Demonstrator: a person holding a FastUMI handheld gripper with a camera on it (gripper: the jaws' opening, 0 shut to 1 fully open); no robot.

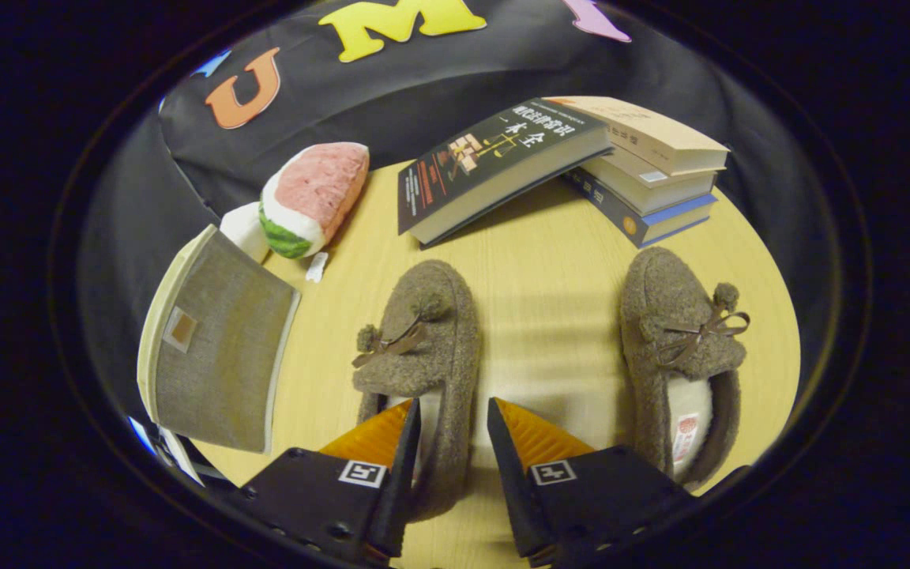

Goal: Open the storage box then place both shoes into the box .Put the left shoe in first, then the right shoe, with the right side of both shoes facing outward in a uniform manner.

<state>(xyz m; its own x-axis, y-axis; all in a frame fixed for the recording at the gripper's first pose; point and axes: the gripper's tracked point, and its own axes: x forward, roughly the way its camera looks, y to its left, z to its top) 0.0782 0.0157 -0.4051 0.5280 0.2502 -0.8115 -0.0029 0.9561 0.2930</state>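
Two brown fuzzy slippers with bows lie on the round wooden table [550, 261], toes pointing away from me. The nearer slipper [423, 332] is just ahead of my gripper [455, 405]. Its fingers straddle that slipper's right side wall, one inside the opening and one outside, with a thin gap showing on the outer side. The slipper rests flat on the table. The other slipper [676, 332] lies off to the right, beside the right finger, showing its pale lining. A grey fabric storage box [218, 348] with a small tab stands to the left of the near slipper.
A dark book [494, 158] leans on a stack of books [644, 182] beyond the slippers. A watermelon-slice plush [313, 197] sits behind the box. Bare tabletop lies between the two slippers.
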